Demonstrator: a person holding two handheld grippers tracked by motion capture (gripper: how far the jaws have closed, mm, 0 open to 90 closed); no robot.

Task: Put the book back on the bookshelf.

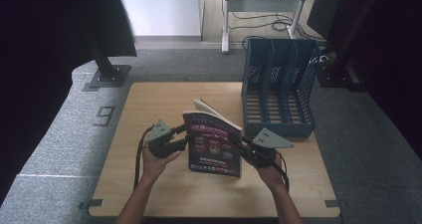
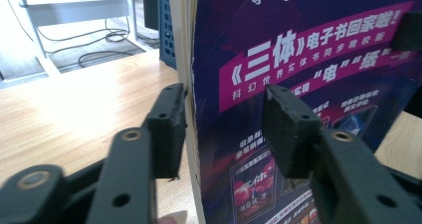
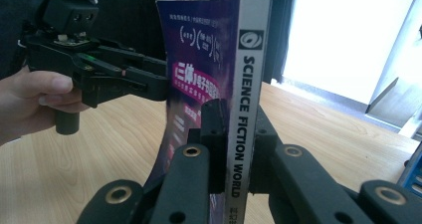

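A purple magazine (image 1: 214, 144) stands upright near the middle of the wooden table (image 1: 149, 109), its cover facing the person. My right gripper (image 1: 245, 148) is shut on its spine; in the right gripper view the jaws of the right gripper (image 3: 236, 129) pinch the white spine strip of the magazine (image 3: 247, 94). My left gripper (image 1: 185, 137) is at the magazine's opposite edge. In the left gripper view its jaws straddle the magazine (image 2: 308, 50) with the left gripper (image 2: 226, 129) open, and the pad in front of the cover stands clear of it.
A blue three-slot file rack (image 1: 281, 84) stands on the table's far right corner, just behind the magazine. A black stand base (image 1: 107, 77) sits on the grey floor at the far left. White desk legs (image 1: 226, 20) and cables lie beyond the table.
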